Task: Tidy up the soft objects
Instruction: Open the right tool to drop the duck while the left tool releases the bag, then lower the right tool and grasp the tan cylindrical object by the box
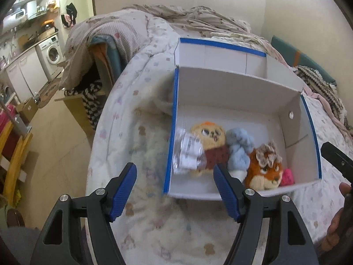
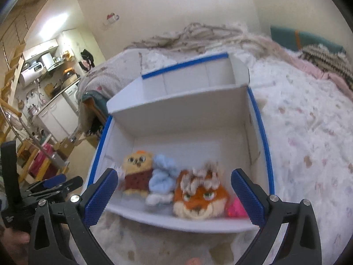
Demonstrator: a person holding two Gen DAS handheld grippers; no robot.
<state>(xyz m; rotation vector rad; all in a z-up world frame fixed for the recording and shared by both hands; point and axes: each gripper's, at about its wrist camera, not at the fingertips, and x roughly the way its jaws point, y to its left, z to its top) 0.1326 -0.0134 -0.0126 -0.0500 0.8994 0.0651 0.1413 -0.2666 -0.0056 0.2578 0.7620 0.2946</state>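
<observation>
Left wrist view: the left claw (image 1: 175,186) fills the bottom of the frame, its blue pads spread apart with nothing between them, angled down over the near left corner of a white cardboard box (image 1: 231,97) with blue-taped edges. The box sits on a bed (image 1: 136,114) covered by a pale printed quilt, probably so the toys can be dropped straight in. Along the box's near wall lie a clear plastic packet with white labels (image 1: 188,154), a yellow plush doll in a maroon dress (image 1: 211,139), a pale blue plush (image 1: 240,148), an orange fox plush (image 1: 267,170) and a small pink plush (image 1: 288,176). They are packed side by side, touching, leaving the far part free. A hand (image 1: 337,227) shows at the lower right edge.

Right wrist view: the right claw (image 2: 176,198) is also spread wide and holds nothing, tilted down toward the same row of toys, framing the fox. At lower left the other claw appears from the side. The box's raised lid stands at the frame's upper centre.
</observation>
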